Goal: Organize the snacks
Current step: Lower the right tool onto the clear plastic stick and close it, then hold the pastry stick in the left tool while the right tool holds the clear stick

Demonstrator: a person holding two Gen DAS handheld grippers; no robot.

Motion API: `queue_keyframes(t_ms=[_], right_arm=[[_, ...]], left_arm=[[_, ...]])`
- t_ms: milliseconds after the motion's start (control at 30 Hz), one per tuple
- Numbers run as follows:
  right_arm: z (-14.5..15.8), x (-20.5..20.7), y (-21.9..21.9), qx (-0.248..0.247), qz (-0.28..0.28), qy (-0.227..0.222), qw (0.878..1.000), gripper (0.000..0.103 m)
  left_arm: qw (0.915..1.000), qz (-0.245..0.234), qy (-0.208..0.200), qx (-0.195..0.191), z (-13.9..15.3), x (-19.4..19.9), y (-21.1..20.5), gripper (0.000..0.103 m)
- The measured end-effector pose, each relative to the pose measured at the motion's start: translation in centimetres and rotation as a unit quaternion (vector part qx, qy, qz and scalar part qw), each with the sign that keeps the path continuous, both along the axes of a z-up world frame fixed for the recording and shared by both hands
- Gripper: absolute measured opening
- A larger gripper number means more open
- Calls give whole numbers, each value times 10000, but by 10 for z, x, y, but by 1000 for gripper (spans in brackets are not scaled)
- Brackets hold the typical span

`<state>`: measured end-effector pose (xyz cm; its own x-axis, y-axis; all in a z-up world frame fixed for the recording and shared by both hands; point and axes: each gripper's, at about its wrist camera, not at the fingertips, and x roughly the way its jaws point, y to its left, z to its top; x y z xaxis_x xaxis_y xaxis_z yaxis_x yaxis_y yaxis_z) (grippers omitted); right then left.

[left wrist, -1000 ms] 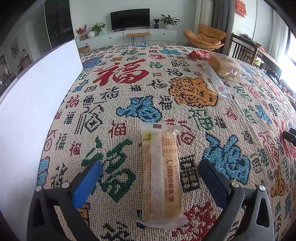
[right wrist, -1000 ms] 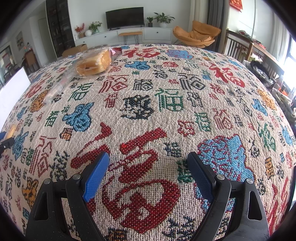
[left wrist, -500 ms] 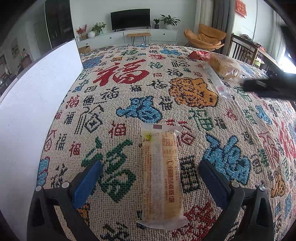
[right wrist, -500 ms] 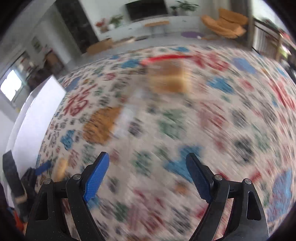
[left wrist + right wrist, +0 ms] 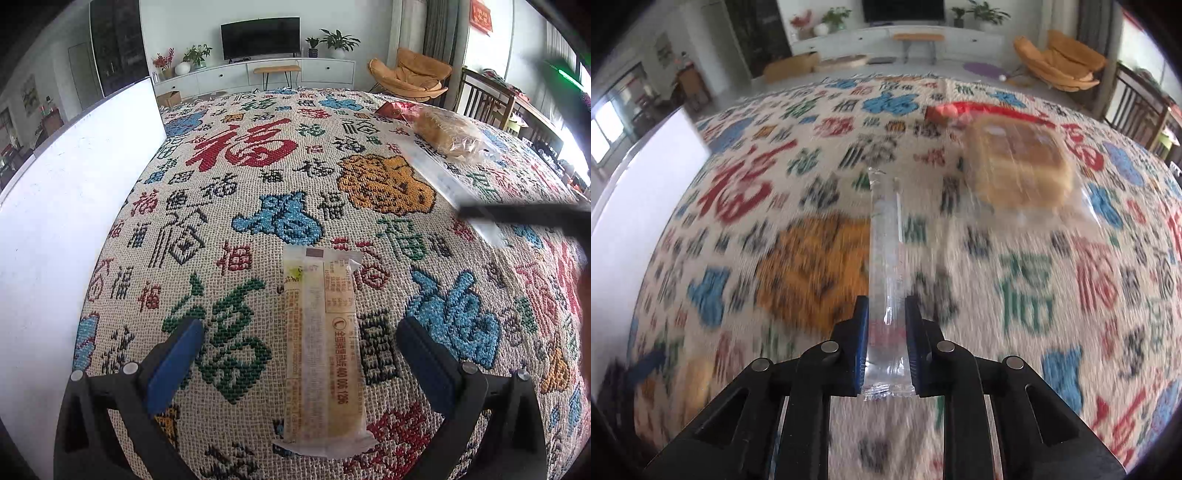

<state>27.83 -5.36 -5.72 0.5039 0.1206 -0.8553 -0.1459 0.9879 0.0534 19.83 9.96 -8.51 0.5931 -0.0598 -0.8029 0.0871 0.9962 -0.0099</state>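
A long yellow snack bar (image 5: pixel 321 347) in a clear wrapper lies on the patterned tablecloth (image 5: pixel 258 192). My left gripper (image 5: pixel 299 328) stands open around it, with the pads well off its sides. In the right wrist view my right gripper (image 5: pixel 886 302) has its jaws closing, and both blue pads press on the near end of a long clear packet (image 5: pixel 886 236) that points away from me. From the left wrist view that packet (image 5: pixel 443 177) lies at the right with the right gripper's dark blurred finger (image 5: pixel 517 214) over it.
A bagged loaf of bread (image 5: pixel 1019 166) lies just right of the clear packet, with a red packet (image 5: pixel 979 109) behind it. A tall white panel (image 5: pixel 74 203) borders the cloth's left side. Chairs and a TV cabinet stand beyond the table.
My right gripper swept left across the cloth to the clear packet and closed from wide open onto its near end. The left gripper and the yellow bar kept still.
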Motion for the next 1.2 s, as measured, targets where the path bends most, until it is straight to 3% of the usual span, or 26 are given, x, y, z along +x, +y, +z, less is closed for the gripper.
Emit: queue_keyframes(t_ms=[200, 333, 367, 433, 667, 1200], right_arm=[[0, -123, -22, -176, 344, -109, 9992, 19], [-4, -167, -40, -455, 198, -668, 9965, 26], [-4, -165, -43, -543, 143, -750, 9956, 46], [-9, -159, -45, -708, -64, -876, 9936, 69], [-11, -144, -53, -379, -263, -822, 9955, 79], [-11, -145, -52, -447, -269, -851, 9950, 80]], left_arm=[[10000, 0, 0, 0, 0, 0, 0, 103], [10000, 0, 0, 1, 0, 0, 0, 103], [10000, 0, 0, 2, 0, 0, 0, 103], [10000, 0, 0, 0, 0, 0, 0, 103], [10000, -1, 0, -1, 0, 0, 0, 103], [10000, -1, 0, -4, 0, 0, 0, 103]])
